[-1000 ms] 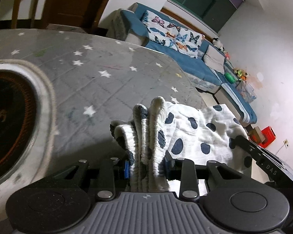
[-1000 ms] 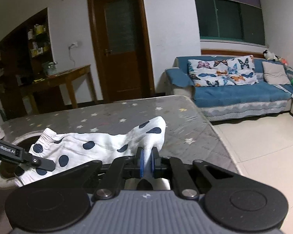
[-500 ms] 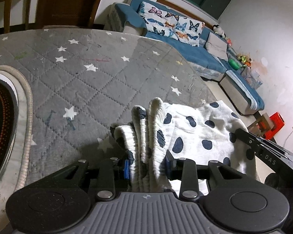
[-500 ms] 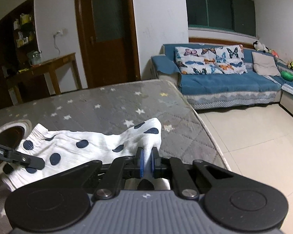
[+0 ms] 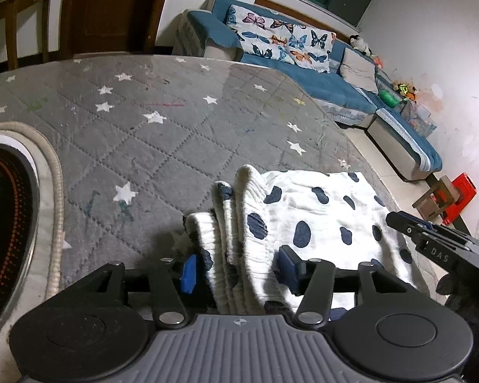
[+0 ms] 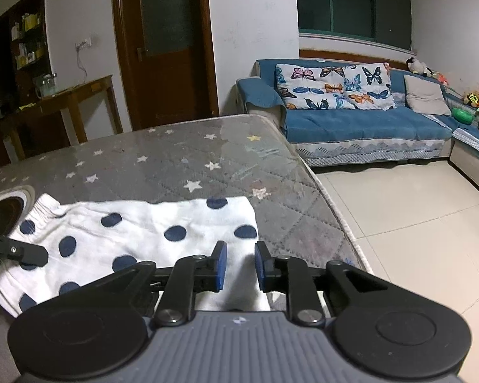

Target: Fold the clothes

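Observation:
A white garment with dark blue dots (image 5: 303, 204) lies flat on the grey star-quilted table cover (image 5: 163, 134). Its gathered elastic waistband stands bunched between the blue pads (image 5: 188, 273) of my left gripper (image 5: 238, 271). Those jaws are opening and the pads no longer press the cloth. In the right wrist view the garment (image 6: 137, 223) stretches left, and its near hem lies between the spread pads of my right gripper (image 6: 241, 266), whose jaws are opening too. Each gripper shows in the other's view: the right gripper (image 5: 437, 242), the left gripper (image 6: 16, 252).
A round dark opening with a white rim (image 5: 48, 191) is set into the table at the left. The table's edge (image 6: 335, 210) drops to a tiled floor on the right. Beyond stand a blue sofa (image 6: 367, 127), a wooden door (image 6: 163, 48), a side table (image 6: 64, 95) and a red crate (image 5: 459, 198).
Both grippers' jaws have come apart from the cloth they were pinching. Both have sunk toward the table, and the garment's lifted hem now lies flat.

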A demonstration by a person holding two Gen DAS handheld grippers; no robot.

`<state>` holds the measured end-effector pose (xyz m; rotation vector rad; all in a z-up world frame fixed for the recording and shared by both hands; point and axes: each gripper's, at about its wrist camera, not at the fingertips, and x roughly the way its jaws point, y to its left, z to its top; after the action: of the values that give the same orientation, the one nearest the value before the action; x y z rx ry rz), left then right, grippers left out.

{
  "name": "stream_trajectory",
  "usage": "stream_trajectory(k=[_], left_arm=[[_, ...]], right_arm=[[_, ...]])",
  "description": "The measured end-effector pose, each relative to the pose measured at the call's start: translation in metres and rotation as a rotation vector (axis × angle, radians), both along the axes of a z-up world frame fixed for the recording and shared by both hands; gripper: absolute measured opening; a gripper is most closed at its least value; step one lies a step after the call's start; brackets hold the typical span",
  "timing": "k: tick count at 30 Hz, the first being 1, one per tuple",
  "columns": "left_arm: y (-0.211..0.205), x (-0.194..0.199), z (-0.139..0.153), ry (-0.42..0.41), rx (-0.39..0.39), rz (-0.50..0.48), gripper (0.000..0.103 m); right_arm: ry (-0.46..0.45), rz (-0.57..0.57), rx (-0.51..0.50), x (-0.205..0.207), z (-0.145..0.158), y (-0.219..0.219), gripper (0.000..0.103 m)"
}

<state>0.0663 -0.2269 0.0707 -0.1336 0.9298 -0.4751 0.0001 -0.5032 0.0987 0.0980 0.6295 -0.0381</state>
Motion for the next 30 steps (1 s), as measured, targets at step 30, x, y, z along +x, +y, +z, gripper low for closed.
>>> stream_trajectory(k=[30], left_arm=[[-0.006, 0.04, -0.007, -0.072, 0.12, 0.05, 0.077]], right_arm=[[0.105, 0.068, 0.082, 0.075, -0.016, 0.013, 0.04]])
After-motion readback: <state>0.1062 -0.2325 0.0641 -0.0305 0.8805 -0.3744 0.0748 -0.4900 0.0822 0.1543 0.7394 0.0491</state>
